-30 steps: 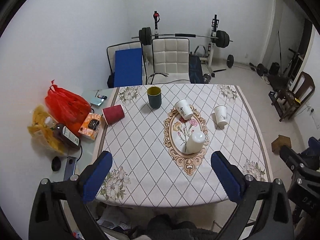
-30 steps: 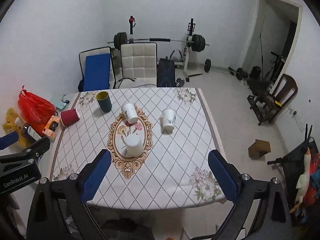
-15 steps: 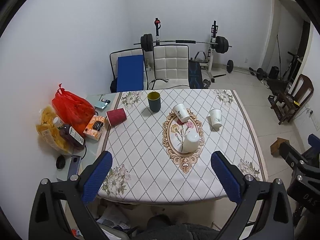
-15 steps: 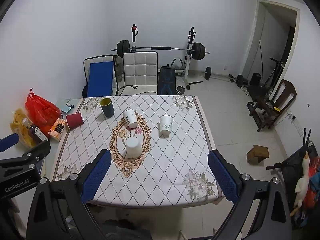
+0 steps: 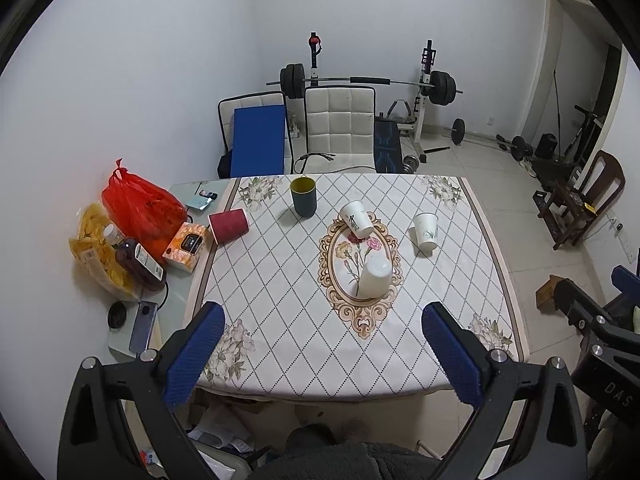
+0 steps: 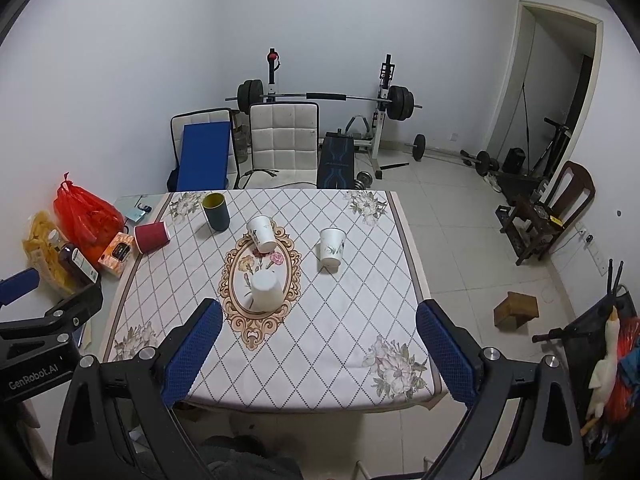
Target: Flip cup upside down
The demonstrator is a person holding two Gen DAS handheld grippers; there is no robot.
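Several cups sit on the patterned tablecloth (image 5: 280,320). A white paper cup (image 5: 375,277) (image 6: 265,290) stands upside down on the oval motif. A second white cup (image 5: 357,219) (image 6: 262,233) lies tilted behind it. A third white cup (image 5: 426,231) (image 6: 332,247) stands upright to the right. A dark green cup (image 5: 303,196) (image 6: 216,211) stands upright at the back. A red cup (image 5: 229,225) (image 6: 151,237) lies on its side at the left edge. My left gripper (image 5: 322,356) and right gripper (image 6: 318,354) are open and empty, held high above the table's near edge.
A red bag (image 5: 138,206), snack bag, bottle (image 5: 140,264), tissue box (image 5: 187,245) and phone (image 5: 143,326) crowd the side surface on the left. Two chairs (image 5: 340,132) and a barbell rack stand behind the table. A wooden box (image 6: 516,309) lies on the floor at the right.
Both grippers have pulled back and up from the table, so the table and cups look smaller and farther. The cups have not moved.
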